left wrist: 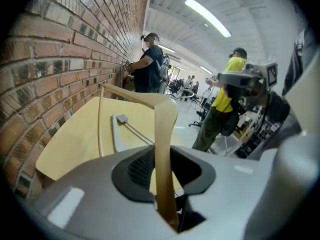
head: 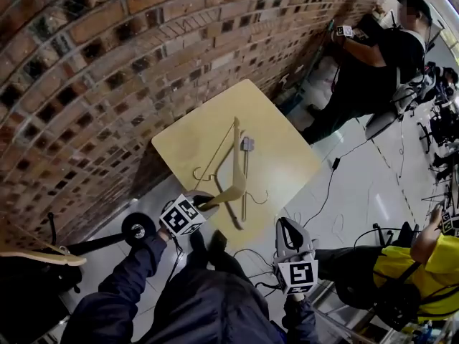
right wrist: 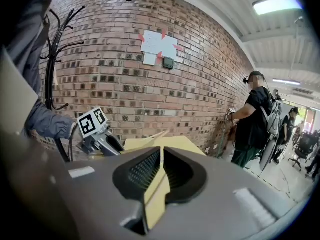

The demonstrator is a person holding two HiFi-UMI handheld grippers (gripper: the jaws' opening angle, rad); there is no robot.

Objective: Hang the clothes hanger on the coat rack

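Wooden hanger [head: 237, 160]: likely light, stiff, smooth. Left gripper [head: 204, 204] jaws clamp one arm. Right gripper [head: 289, 228] jaws closed, empty.

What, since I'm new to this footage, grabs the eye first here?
The wooden clothes hanger, clamped in the left gripper's jaws, hangs over the pale yellow table by the brick wall. The right gripper sits shut and empty at lower right. The black coat rack stands by the wall in the right gripper view.
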